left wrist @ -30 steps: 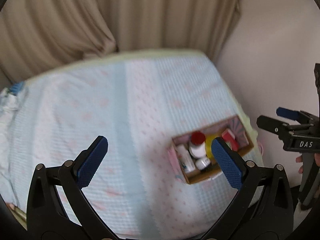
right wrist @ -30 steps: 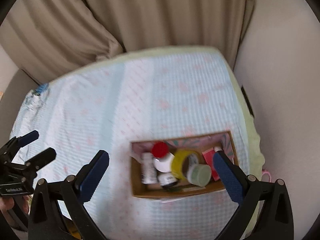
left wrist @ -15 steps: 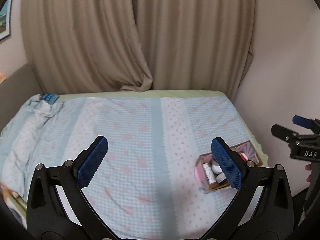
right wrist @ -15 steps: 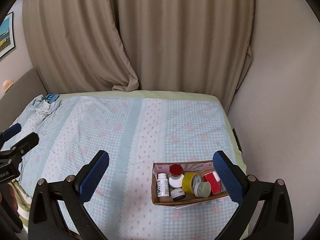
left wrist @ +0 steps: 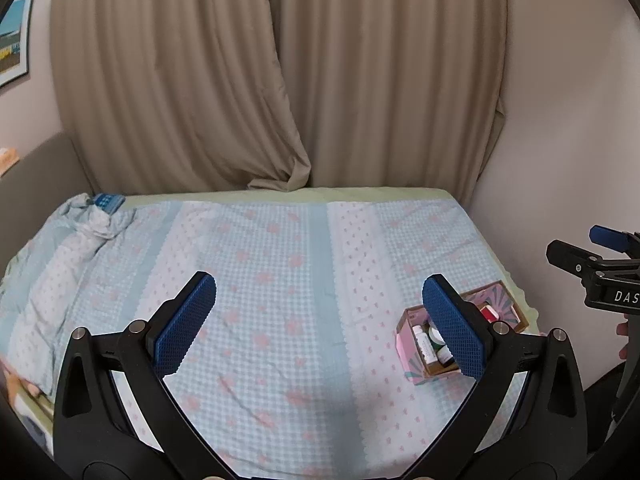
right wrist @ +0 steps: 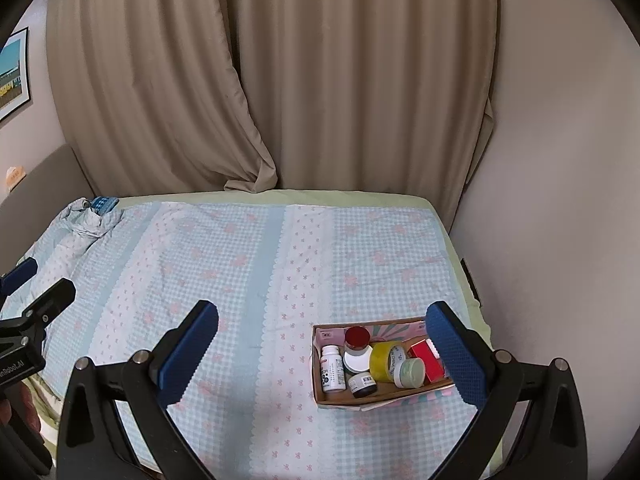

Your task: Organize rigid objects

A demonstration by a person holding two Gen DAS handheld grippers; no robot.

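Cardboard box [right wrist: 380, 398] on checked quilt [right wrist: 240, 264]

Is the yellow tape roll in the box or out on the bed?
In: tape roll sits inside the box, among jars.

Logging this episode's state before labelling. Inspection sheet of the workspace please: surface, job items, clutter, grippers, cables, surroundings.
Surface: bed with a blue checked, pink-flowered cover, lightly wrinkled.
Job's things: cardboard box near the bed's right front edge, holding a white bottle, red-lidded jar, dark jar, yellow tape roll, pale green lidded jar and red box.
Clutter: bunched fabric at the far left corner.
Grippers: left gripper and right gripper both open, empty, above the bed.
Cables: nothing seen.
Surroundings: beige curtains, plain wall, framed picture on the left.
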